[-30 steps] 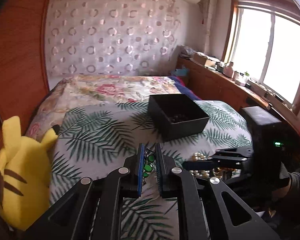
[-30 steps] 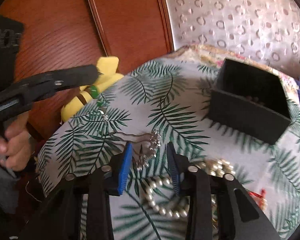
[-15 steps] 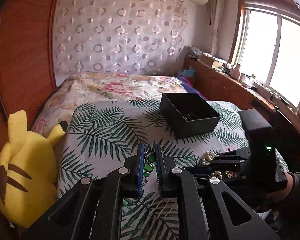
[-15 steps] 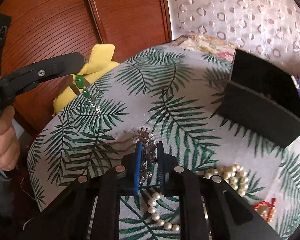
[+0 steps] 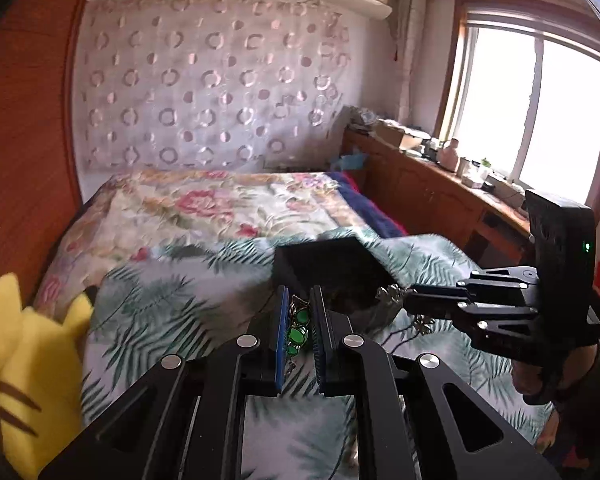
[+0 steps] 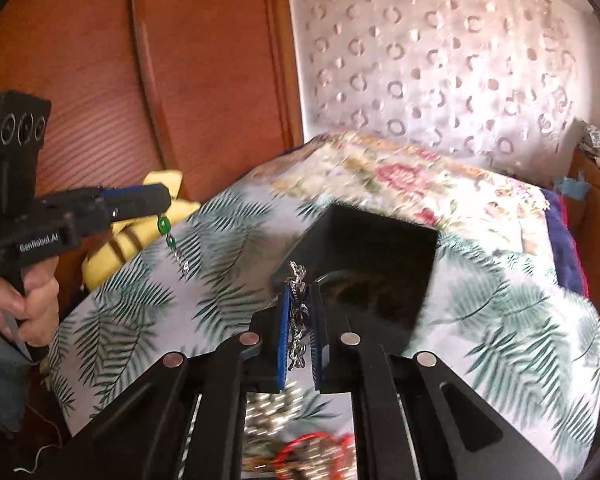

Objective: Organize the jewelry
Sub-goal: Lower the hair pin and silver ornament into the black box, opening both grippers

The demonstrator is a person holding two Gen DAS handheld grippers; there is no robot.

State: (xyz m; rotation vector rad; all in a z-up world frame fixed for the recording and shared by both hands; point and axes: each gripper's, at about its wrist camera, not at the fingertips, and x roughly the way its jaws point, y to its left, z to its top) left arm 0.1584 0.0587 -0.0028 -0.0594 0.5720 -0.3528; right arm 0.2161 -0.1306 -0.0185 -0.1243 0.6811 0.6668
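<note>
My left gripper (image 5: pixel 298 300) is shut on a green stone bracelet (image 5: pixel 298 330), held above the palm-leaf cloth just short of the open black box (image 5: pixel 332 272). My right gripper (image 6: pixel 300 286) is shut on a silver chain necklace (image 6: pixel 298 308) and holds it at the near left corner of the black box (image 6: pixel 376 256). The right gripper also shows in the left wrist view (image 5: pixel 396 300) at the box's right side. The left gripper shows in the right wrist view (image 6: pixel 164 204) with the green bracelet (image 6: pixel 166 228) hanging below it.
A yellow plush toy (image 5: pixel 24 364) lies at the cloth's left edge. Pearl beads (image 6: pixel 276 408) and a red bead string (image 6: pixel 312 444) lie on the cloth below my right gripper. A floral bedspread (image 5: pixel 204 204) and wooden headboard (image 6: pixel 100 80) are behind.
My right gripper closed on the silver necklace, lifted it off the cloth and carried it to the black box. My left gripper moved forward toward the box with the green bracelet.
</note>
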